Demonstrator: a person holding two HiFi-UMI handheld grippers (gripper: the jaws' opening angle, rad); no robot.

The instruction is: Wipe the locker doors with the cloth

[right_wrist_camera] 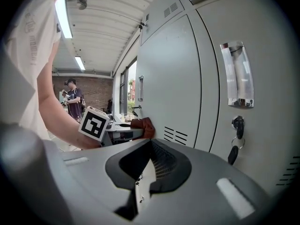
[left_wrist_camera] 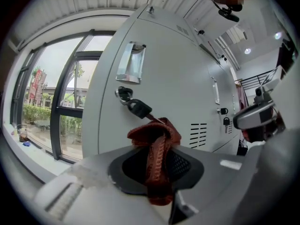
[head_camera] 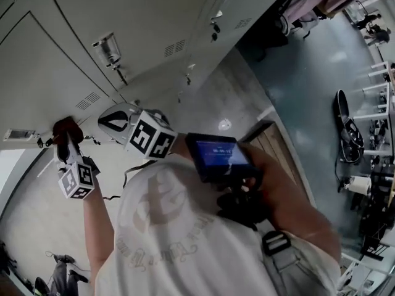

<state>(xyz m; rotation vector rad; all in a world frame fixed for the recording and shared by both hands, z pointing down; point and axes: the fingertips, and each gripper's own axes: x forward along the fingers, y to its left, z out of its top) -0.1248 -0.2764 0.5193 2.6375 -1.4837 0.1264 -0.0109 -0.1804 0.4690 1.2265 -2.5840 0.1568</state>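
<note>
Your white printed T-shirt (head_camera: 166, 239) fills the lower centre of the head view. Left of frame: left gripper (head_camera: 63, 142) raised, jaws clamped on the crumpled rust-red knitted cloth (left_wrist_camera: 157, 142). Cloth sits at the pale grey metal locker door (left_wrist_camera: 183, 88), just below its black key (left_wrist_camera: 136, 108); contact with the door not confirmed. Centre: right gripper (right_wrist_camera: 143, 184), jaws together, nothing between them, close to the lockers.
</note>
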